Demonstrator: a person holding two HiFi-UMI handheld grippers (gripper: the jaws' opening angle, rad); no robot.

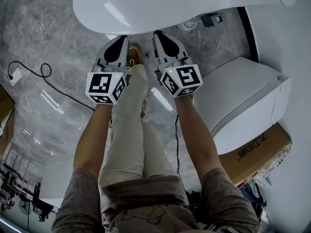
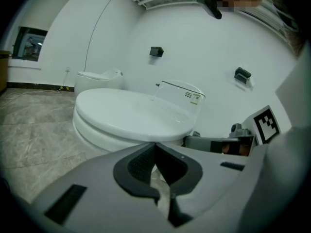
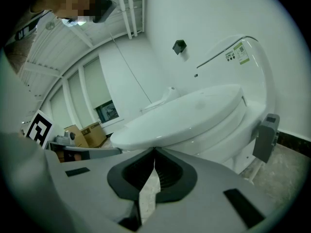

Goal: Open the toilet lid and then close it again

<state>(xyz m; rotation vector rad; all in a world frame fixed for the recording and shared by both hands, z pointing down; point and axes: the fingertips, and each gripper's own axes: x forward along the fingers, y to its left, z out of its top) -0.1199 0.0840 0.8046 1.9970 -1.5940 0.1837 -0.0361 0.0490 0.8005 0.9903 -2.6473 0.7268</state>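
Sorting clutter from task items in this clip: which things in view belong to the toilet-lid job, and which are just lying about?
Job in hand:
toilet lid, down
left gripper, shut, empty
right gripper, shut, empty

Lying about:
cardboard box
floor cable

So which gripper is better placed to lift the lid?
Left, narrowly. The left gripper and right gripper both sit shut at the rim of the closed lid, but the left is nearer its front, farther from the tank.

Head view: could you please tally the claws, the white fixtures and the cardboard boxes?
Claws: 2, the left claw and the right claw
White fixtures: 2, the toilet and the unit at right
Cardboard box: 1
Total: 5
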